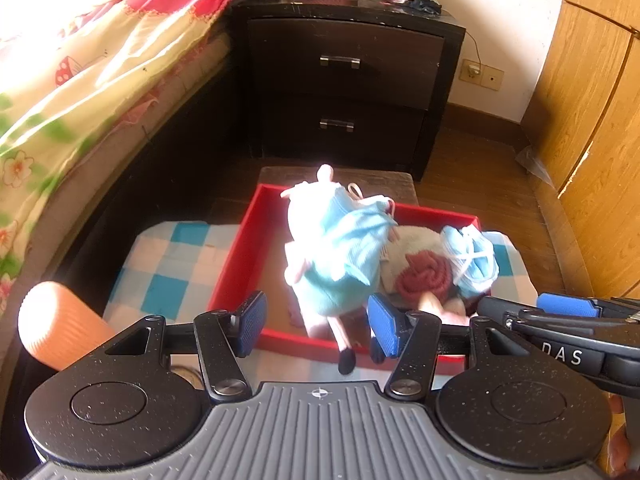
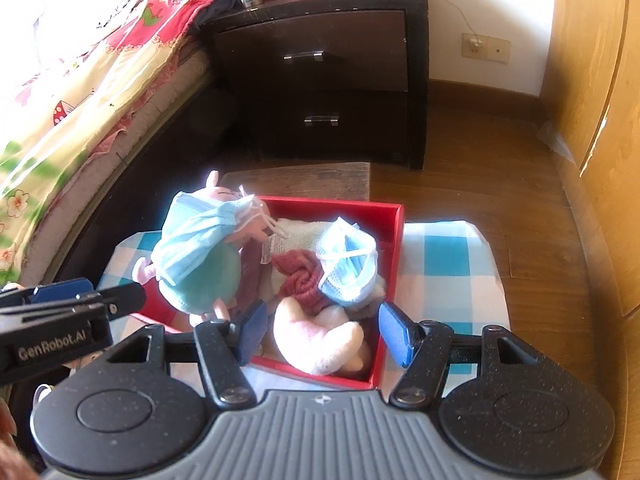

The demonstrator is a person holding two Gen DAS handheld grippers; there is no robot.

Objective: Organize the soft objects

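Observation:
A red box [image 1: 236,264] sits on a blue-and-white checked cushion [image 1: 168,264]. In it a pig plush [image 1: 340,276] in a light blue dress stands tilted, with a blue face mask draped over it. Its legs hang between the pads of my left gripper [image 1: 318,328], which is open and not pressing on it. My right gripper [image 2: 324,332] is open too, over a pink-and-white plush [image 2: 320,340] in the box's near corner. Beside them lie a crumpled blue mask [image 2: 348,272], a dark red knit roll [image 2: 300,276] and a white towel [image 2: 296,232].
A bed with a flowered quilt [image 1: 80,80] runs along the left. A dark nightstand [image 1: 344,80] stands behind the box and a low wooden stool [image 2: 296,180] is just beyond it. A wooden wardrobe [image 1: 592,120] is on the right. An orange ribbed cylinder [image 1: 56,328] lies near left.

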